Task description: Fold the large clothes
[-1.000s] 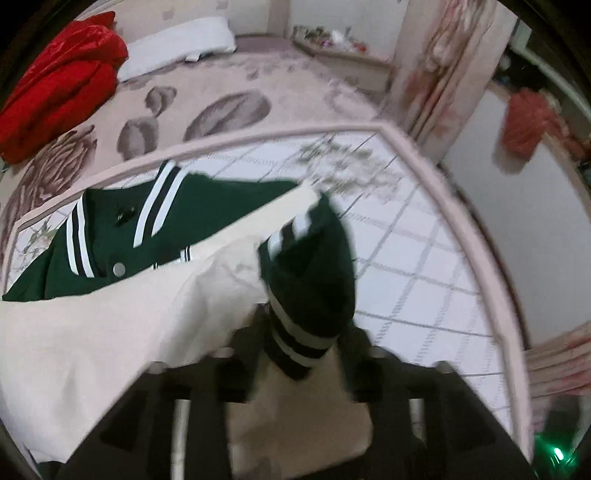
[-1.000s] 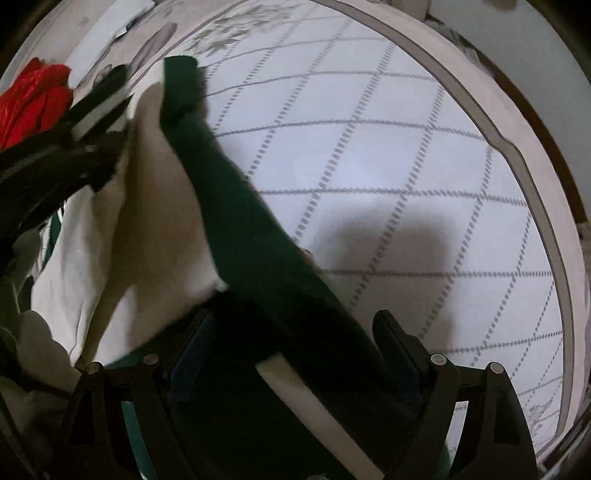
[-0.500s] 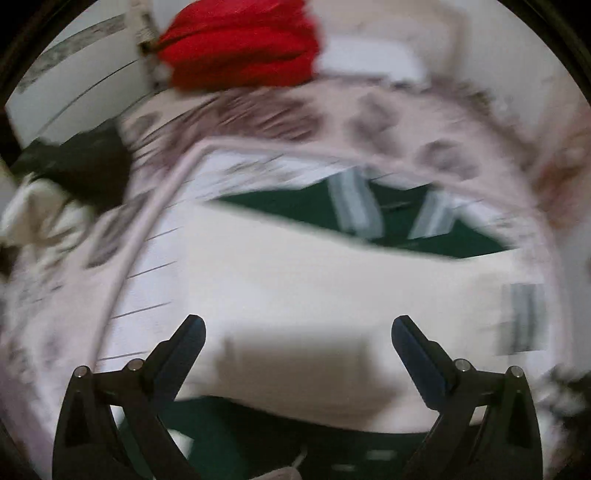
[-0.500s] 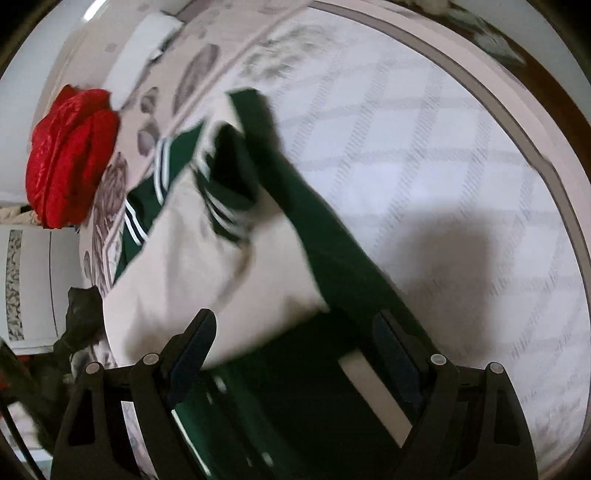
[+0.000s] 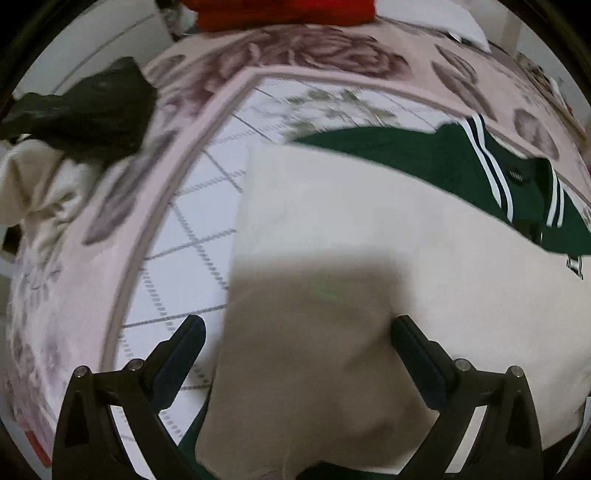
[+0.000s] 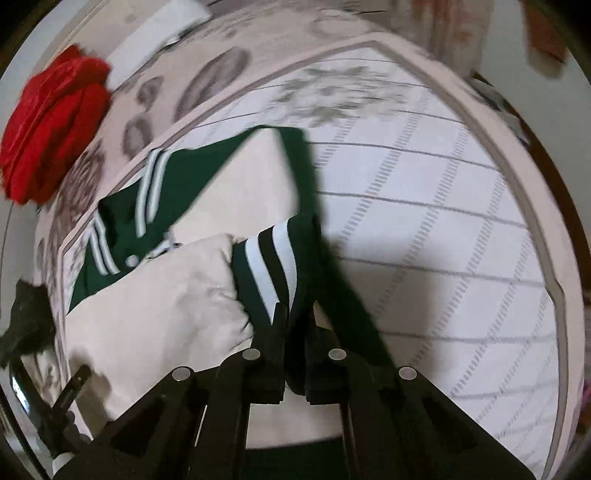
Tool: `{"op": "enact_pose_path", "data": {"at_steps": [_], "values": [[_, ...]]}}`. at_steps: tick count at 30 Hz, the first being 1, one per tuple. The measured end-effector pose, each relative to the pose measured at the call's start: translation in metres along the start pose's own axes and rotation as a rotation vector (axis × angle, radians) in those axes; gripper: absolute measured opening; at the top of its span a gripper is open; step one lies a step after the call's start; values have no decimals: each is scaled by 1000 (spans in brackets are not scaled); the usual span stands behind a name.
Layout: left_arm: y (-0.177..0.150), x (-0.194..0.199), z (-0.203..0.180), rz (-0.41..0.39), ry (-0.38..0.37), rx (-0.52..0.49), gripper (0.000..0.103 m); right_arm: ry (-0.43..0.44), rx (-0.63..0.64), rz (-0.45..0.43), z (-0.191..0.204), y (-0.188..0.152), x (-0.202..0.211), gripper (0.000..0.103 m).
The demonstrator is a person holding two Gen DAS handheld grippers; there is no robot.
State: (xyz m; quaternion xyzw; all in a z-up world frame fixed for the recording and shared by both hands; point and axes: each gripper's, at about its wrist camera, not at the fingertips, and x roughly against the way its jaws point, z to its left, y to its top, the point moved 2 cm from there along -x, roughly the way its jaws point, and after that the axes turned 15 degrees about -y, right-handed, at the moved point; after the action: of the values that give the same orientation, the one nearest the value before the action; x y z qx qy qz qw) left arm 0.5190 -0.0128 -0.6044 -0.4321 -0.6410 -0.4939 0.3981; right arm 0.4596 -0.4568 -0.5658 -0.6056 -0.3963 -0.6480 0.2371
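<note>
A green varsity jacket (image 5: 424,158) with cream sleeves and white-striped trim lies on the quilted bedspread (image 5: 199,229). My left gripper (image 5: 297,343) hangs over a flat cream sleeve (image 5: 351,221), jaws wide open, nothing between them. In the right wrist view the jacket's body (image 6: 184,177) lies at the left. Over it, my right gripper (image 6: 297,321) is shut on the green-and-white striped cuff (image 6: 269,254) of the other cream sleeve (image 6: 166,306), which is bunched up and lifted over the jacket.
A red blanket (image 6: 51,122) and a white pillow (image 5: 436,18) sit at the bed's far side. A black garment (image 5: 85,110) and a crumpled cream one (image 5: 33,188) lie left of the jacket. Bare quilted bedspread (image 6: 424,221) stretches to the right of the cuff.
My left gripper let go of the striped cuff, opened wide and swung over the flat cream sleeve. My right gripper, open before, has shut on the cuff and lifted it.
</note>
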Motion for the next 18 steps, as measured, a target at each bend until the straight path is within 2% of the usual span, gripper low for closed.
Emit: {"op": "enact_pose_path", "data": {"at_steps": [2, 4, 7, 8, 9, 10, 11, 15, 18], "values": [[1, -13, 5, 31, -27, 14, 103, -42, -35, 80, -11, -8, -31, 6], [2, -16, 3, 31, -29, 18, 103, -35, -19, 147, -8, -4, -59, 10], [-1, 3, -1, 17, -10, 21, 103, 10, 17, 189, -10, 5, -49, 22], [-7, 15, -4, 3, -18, 27, 103, 40, 14, 197, -16, 5, -42, 44], [-17, 31, -7, -6, -22, 29, 103, 77, 1, 206, -26, 2, -31, 70], [-29, 44, -9, -10, -31, 32, 103, 104, -29, 205, -45, -7, -18, 78], [-40, 54, -11, -12, -40, 34, 103, 108, -43, 202, -56, -14, -11, 82], [-110, 93, -14, 33, -38, 22, 103, 21, -39, 272, -111, -83, -9, 82], [-176, 97, -10, 138, -12, 5, 103, -19, -37, 357, -136, -137, -29, 81]]}}
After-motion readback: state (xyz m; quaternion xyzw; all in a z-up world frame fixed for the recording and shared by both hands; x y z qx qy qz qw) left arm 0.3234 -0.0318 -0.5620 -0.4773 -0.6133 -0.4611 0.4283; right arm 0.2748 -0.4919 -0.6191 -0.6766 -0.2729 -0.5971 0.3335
